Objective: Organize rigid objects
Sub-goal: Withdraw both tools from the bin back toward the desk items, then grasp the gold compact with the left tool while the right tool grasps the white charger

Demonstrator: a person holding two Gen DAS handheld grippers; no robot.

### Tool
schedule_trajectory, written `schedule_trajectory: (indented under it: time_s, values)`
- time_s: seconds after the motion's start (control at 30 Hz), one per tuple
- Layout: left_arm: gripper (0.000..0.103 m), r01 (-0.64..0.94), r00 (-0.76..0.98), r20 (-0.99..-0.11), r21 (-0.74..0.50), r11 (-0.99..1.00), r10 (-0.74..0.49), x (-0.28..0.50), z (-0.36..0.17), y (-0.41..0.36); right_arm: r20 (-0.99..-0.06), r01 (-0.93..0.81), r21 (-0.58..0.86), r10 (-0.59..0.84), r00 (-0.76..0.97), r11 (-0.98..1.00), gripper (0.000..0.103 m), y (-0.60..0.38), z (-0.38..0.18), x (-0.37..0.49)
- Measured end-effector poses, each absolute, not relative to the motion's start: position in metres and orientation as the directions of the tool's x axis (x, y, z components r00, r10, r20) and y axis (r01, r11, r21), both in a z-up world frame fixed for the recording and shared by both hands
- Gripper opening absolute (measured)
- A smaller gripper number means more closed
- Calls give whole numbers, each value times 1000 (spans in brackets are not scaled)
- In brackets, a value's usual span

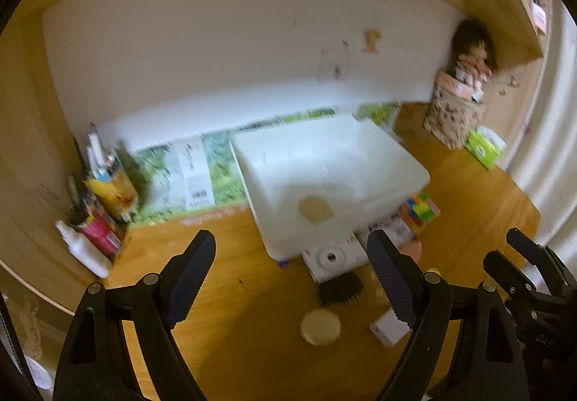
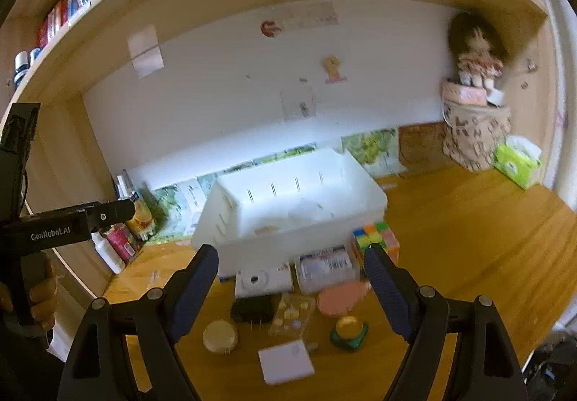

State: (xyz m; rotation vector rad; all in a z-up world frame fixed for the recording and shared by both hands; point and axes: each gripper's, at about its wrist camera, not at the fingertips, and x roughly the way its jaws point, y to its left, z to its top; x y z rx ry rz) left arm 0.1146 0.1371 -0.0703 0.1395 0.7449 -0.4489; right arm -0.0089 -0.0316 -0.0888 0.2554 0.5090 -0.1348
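A white plastic bin (image 1: pixel 360 162) (image 2: pixel 317 184) stands on the wooden desk; a round tan thing (image 1: pixel 315 209) lies inside. In front of it lie a white camera (image 2: pixel 262 280), a black plug (image 2: pixel 251 309), a round gold tin (image 2: pixel 220 336), a white flat box (image 2: pixel 286 361), a clear packet (image 2: pixel 293 316), a pink disc (image 2: pixel 340 297), a yellow-green toy (image 2: pixel 348 331), a labelled box (image 2: pixel 326 265) and a colourful puzzle cube (image 2: pixel 375 238). My left gripper (image 1: pixel 292 274) is open above the tin (image 1: pixel 320 327). My right gripper (image 2: pixel 290 287) is open above the small items.
Bottles and tubes (image 1: pixel 97 206) crowd the desk's left corner. A doll on a patterned bag (image 2: pixel 476 112) and a green tissue box (image 2: pixel 517 162) stand at the right. Posters lean on the back wall (image 2: pixel 371 148). A shelf with books (image 2: pixel 61 14) is overhead.
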Motion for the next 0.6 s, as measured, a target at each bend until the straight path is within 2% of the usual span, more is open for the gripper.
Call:
schedule_trajectory:
  time_s: [0.3,0.6]
  values:
    - [88,525,490,-804,-37,850,-338,119,-114,127,-587,294,252,-95,804,922,83,-26,-122,-20]
    - [88,570,296,-923,-36,821,-246,133,-169,112,-699,338,282,-49,713,898,83,-20,-157,-11]
